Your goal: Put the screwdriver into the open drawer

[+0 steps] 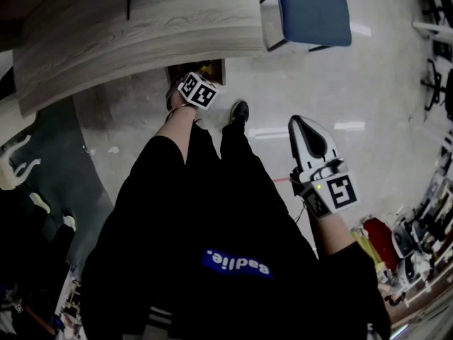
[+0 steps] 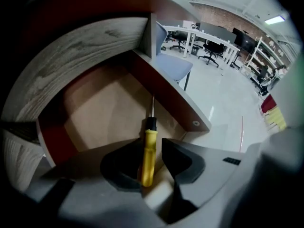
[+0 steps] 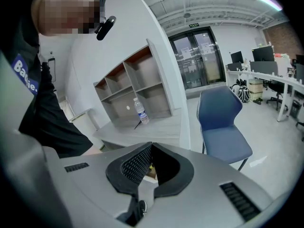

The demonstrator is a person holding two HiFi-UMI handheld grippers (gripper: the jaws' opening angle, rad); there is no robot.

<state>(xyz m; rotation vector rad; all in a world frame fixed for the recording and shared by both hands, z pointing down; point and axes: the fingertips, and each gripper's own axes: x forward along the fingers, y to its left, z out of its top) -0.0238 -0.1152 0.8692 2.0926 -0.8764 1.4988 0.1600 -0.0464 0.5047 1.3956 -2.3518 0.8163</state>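
Observation:
A screwdriver [image 2: 148, 151] with a yellow handle and a thin shaft sits between the jaws of my left gripper [image 2: 151, 145], shaft pointing away into the open drawer [image 2: 95, 108]. The jaws stand open, with a gap on the handle's right side. Whether the screwdriver rests on the drawer's brown floor I cannot tell. In the head view only this gripper's marker cube [image 1: 198, 89] shows, at the desk's edge by the drawer opening [image 1: 207, 68]. My right gripper [image 1: 297, 124] hangs over the floor at the right, its tips together and empty [image 3: 148, 146].
A wood-grain desk [image 1: 141, 27] runs across the top, with a water bottle [image 3: 140, 112] and a shelf unit [image 3: 137, 89] on it. A blue chair [image 1: 311, 9] stands beside the desk. The person's legs and shoe [image 1: 239, 110] fill the middle. Clutter lies at the right [image 1: 379, 236].

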